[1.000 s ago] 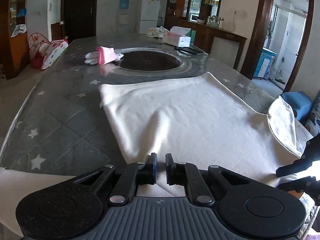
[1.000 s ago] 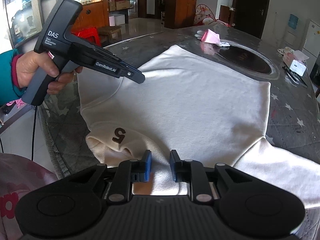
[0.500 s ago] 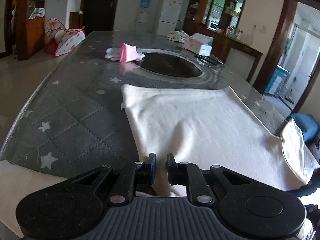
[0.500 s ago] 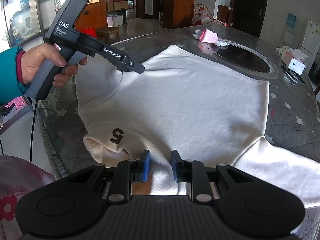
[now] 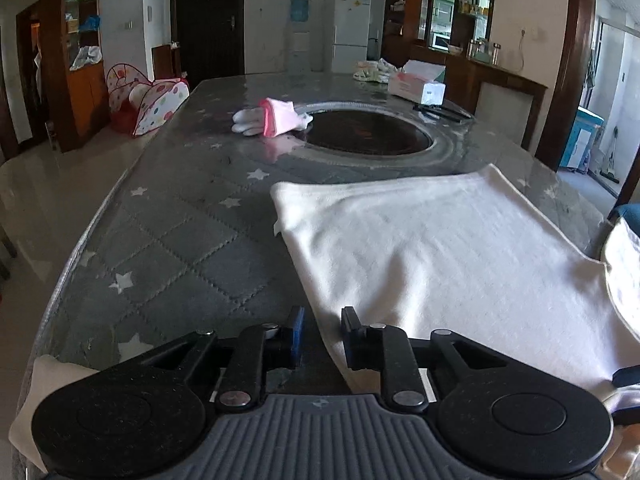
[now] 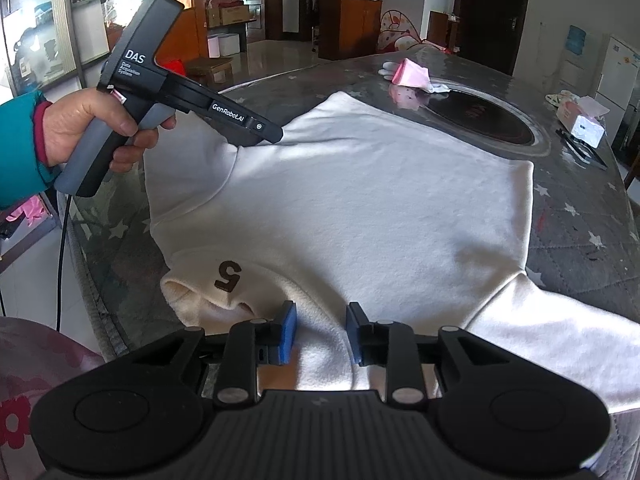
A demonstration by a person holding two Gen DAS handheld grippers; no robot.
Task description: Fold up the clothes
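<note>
The left gripper (image 5: 320,334) sits at the bottom centre of the left wrist view, its jaws opening and standing apart. The edge of the white sweatshirt (image 5: 440,248) runs into the gap between them, but the pads do not press on it. In the right wrist view the same tool shows at the upper left, held by the person's left hand (image 6: 92,128) in a teal sleeve (image 6: 16,152), its nose just over the sweatshirt's left part.

The right gripper (image 6: 320,330) is at the bottom centre of its own view. Its jaws are also opening, with a raised fold of the sweatshirt's fleecy fabric lying between the blue pads (image 6: 289,332), which stand clear of it on either side.

The sweatshirt lies spread flat across the near part of the desk (image 5: 180,248), filling the middle of the right wrist view. A brown figure "5" (image 6: 228,276) shows on it at the lower left, beside a rolled opening of cloth. One sleeve runs off toward the lower right of that view.

The desk is covered in a grey quilted cloth with white stars. Farther back a dark round inset (image 5: 368,136) sits in its surface. Just left of the inset lies a pink and white glove (image 5: 272,122). At the far right of the desk stands a tissue box (image 5: 418,88), with a dark flat tool (image 5: 440,111) near it. Beyond the desk are a white fridge (image 5: 351,36), a water dispenser (image 5: 299,36) and a spotted play tent (image 5: 148,100) on the floor at the left.
</note>
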